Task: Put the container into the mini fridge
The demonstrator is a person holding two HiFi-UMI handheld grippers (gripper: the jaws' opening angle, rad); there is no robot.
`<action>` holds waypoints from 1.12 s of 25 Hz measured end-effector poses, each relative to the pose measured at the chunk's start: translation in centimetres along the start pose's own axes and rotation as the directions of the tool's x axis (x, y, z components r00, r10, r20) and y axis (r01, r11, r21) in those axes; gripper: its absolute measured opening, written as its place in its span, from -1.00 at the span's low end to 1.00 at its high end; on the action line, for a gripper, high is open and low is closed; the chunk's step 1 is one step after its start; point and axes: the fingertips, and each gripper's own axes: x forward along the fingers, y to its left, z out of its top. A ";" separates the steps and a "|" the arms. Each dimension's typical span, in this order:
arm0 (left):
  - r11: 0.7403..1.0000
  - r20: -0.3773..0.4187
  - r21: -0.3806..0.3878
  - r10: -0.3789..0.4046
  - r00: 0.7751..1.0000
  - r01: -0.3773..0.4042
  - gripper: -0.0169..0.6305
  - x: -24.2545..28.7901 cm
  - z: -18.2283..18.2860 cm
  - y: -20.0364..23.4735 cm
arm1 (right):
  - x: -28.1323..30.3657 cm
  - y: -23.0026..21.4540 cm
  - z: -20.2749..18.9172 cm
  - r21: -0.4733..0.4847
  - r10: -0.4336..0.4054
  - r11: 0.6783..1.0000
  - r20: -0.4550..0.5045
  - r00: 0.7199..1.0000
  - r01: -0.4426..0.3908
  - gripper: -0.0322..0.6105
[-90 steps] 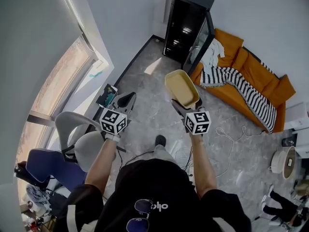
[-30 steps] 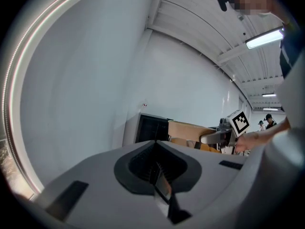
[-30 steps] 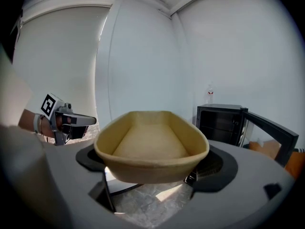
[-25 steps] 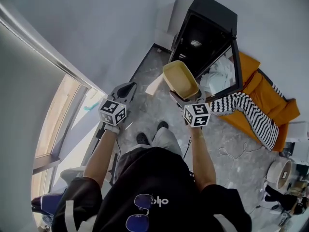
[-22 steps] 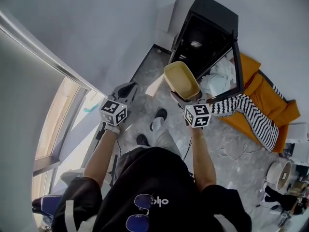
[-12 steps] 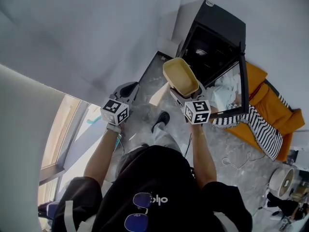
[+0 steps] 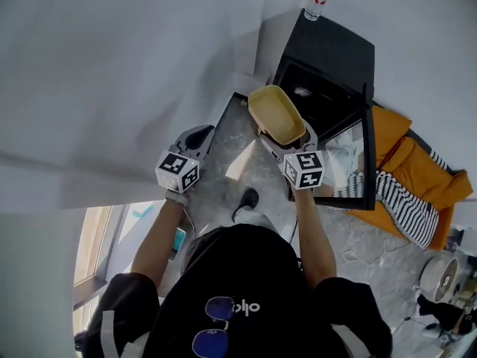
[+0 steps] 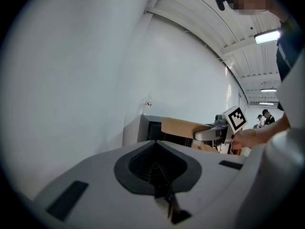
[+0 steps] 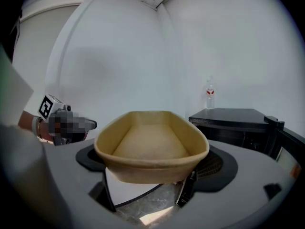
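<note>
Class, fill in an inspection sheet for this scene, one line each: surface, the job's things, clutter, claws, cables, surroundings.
Surface: grey stone-look floor.
Job's things: tan container, empty, held up in front of the black mini fridge, whose glass door stands open.
Clutter: water bottle upright on the fridge top.
Claws: right claw shut on the container's near end; left claw shut, holding nothing.
Cables: light cable looped on the floor at the right.
Surroundings: white walls; orange sofa with a striped blanket beside the fridge.
</note>
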 end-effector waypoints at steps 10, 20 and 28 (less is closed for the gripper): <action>0.996 -0.002 0.047 -0.074 0.997 0.074 -0.92 10.2 2.5 -0.4 | 1.7 -8.3 2.3 0.003 -0.045 0.999 0.035 0.998 0.045 0.79; 0.989 -0.004 0.059 -0.138 0.990 0.138 -0.92 14.8 3.9 -0.3 | 1.5 -12.0 1.3 0.029 -0.109 0.994 0.012 0.994 0.108 0.79; 0.978 -0.004 0.064 -0.196 0.981 0.196 -0.92 17.4 4.6 -0.6 | 1.8 -13.7 1.5 0.043 -0.155 0.987 0.008 0.988 0.154 0.79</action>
